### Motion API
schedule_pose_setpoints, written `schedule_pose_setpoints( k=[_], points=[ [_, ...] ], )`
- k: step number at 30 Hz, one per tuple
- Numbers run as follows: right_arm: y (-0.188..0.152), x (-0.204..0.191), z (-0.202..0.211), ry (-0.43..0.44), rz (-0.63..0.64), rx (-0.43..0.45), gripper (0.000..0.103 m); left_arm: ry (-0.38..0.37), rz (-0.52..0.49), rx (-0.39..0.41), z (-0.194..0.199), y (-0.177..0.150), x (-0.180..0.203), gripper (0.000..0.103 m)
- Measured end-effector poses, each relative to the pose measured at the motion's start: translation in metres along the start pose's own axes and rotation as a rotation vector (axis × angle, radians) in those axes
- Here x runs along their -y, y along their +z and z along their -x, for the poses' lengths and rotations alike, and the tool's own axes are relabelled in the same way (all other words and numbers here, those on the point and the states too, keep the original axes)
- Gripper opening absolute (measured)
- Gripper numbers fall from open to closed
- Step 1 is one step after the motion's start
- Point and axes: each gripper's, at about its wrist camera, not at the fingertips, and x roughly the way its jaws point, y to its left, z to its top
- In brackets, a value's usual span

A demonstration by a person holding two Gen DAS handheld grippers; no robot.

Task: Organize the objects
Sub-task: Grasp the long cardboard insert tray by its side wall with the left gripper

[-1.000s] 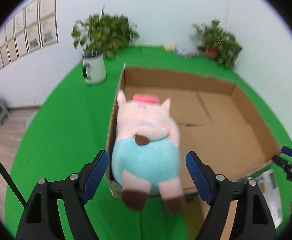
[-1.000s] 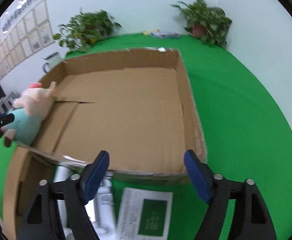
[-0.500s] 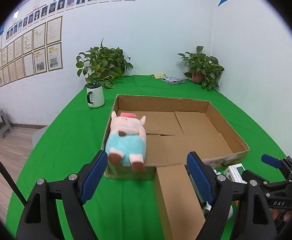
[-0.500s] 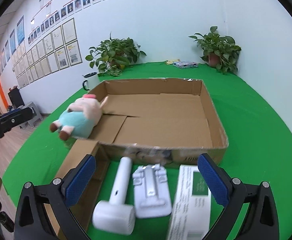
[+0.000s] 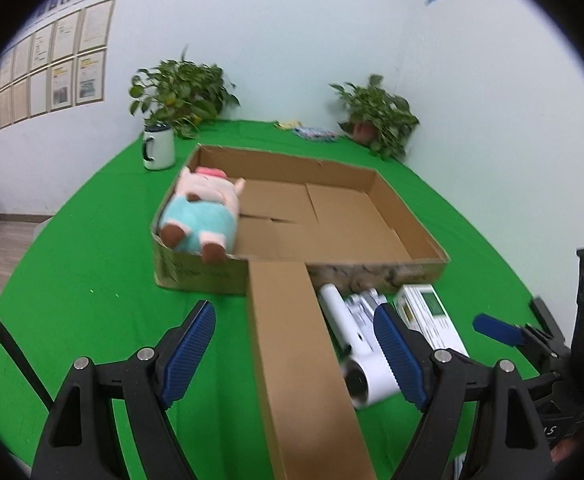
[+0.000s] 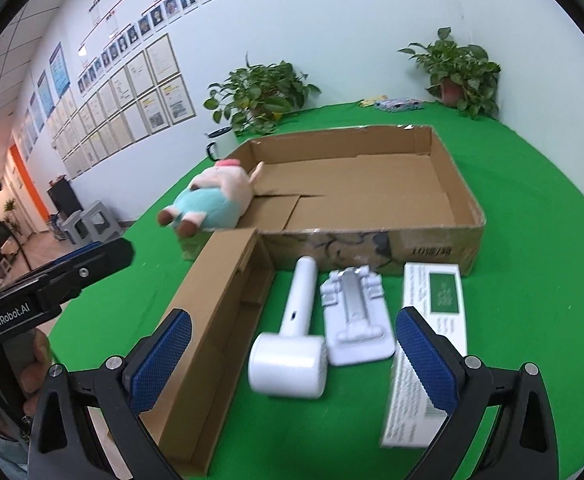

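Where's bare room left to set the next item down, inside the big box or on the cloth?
Inside the big box, the floor right of the plush pig is bare to the far and right walls. The green cloth left of the box is also free. Crowded: the strip before the box, with the long carton, white handheld device, white tray and booklet side by side.

Pink-and-teal plush pig (image 5: 201,216), brown cardboard box (image 5: 372,216), green tablecloth (image 5: 91,280).

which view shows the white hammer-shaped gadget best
The right wrist view: the white hammer-shaped gadget lies whole and unblocked on the green cloth between the narrow cardboard box and a white plastic tray. In the left wrist view the gadget is blurred, and the left gripper's finger covers its head.
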Motion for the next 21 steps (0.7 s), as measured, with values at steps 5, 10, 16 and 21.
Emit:
schedule_pose_setpoints(
  k=[5, 10, 16, 21],
  points=[
    [-0.019, 0.001, 0.004, 0.046, 0.023, -0.025, 0.102, 0.018, -0.055, -0.086, -0.014, -0.016, 0.015, 0.081],
    [-0.039, 0.002, 0.012, 0.109, 0.046, -0.041, 0.102, 0.058, -0.117, -0.137, -0.027, -0.031, 0.028, 0.080],
    [-0.056, -0.003, 0.011, 0.176, 0.089, -0.084, 0.102, 0.132, -0.152, -0.180, -0.038, -0.044, 0.023, 0.071],
    [-0.060, -0.011, 0.006, 0.218, 0.109, -0.101, 0.102, 0.149, -0.111, -0.173, -0.030, -0.044, 0.006, 0.053]
  ],
)
